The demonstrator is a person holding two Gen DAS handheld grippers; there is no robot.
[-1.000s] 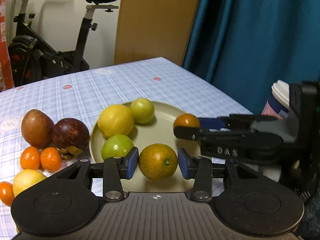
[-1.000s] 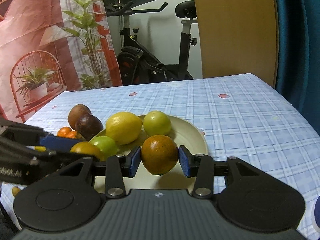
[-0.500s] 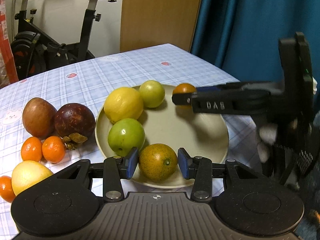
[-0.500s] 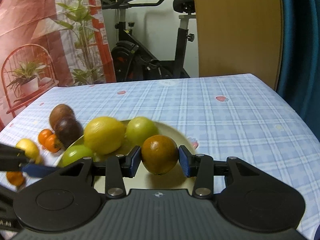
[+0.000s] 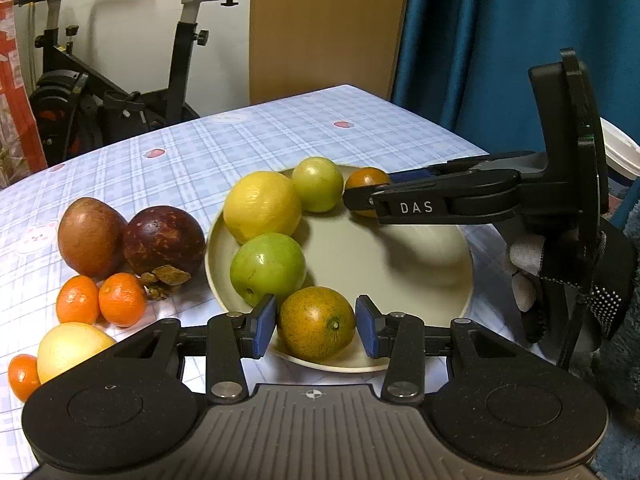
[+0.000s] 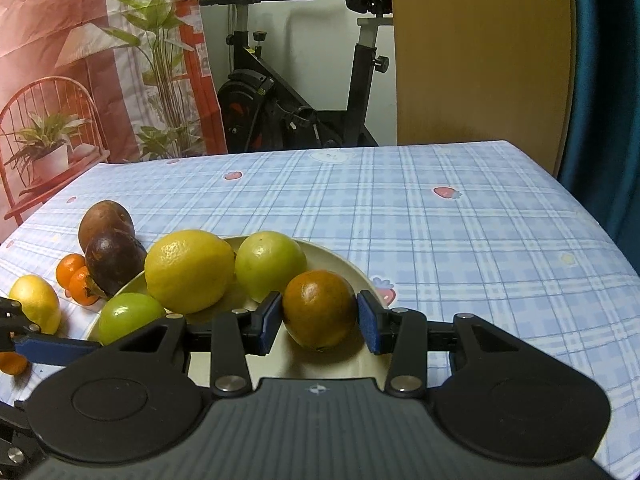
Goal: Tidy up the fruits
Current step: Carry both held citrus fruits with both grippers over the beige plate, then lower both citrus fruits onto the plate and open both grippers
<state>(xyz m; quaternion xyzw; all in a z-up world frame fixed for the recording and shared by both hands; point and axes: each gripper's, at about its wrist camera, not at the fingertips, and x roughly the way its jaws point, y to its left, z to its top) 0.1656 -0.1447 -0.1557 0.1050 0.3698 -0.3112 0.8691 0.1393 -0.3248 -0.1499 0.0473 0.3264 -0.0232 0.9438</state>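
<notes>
In the left wrist view, the left gripper [image 5: 316,326] is seen closed on a green-orange citrus [image 5: 316,323]; both blue pads are pressed against its sides, and the fruit is held at the near rim of the beige plate [image 5: 400,268]. Whether the fruit rests on the plate or is held just above it cannot be told from this angle. On the plate's left half a green fruit [image 5: 267,269], a large yellow lemon [image 5: 262,207] and, at the far side, a smaller pale green fruit [image 5: 317,184] are arranged. At the far right of the plate, the right gripper [image 5: 362,196] is seen side-on, closed on a dark orange citrus [image 5: 366,179]; it is held by a gloved hand [image 5: 568,276]. Left of the plate, on the blue checked tablecloth [image 5: 280,136], two dark brown round fruits [image 5: 128,238], two small mandarins [image 5: 100,299], a pale yellow fruit [image 5: 68,346] and one more small orange one [image 5: 22,376] are laid.

In the right wrist view, the right gripper [image 6: 318,322] is shown narrowly set, with its pads clamped on the dark orange citrus [image 6: 319,309] above the right part of the plate [image 6: 340,264]. The lemon [image 6: 189,271] and the pale green fruit [image 6: 270,266] are placed just beyond it, and the green fruit [image 6: 130,316] to the near left. One blue-padded finger of the left gripper [image 6: 44,350] is visible at the left edge. An exercise bike [image 6: 304,92] is seen beyond the table.
</notes>
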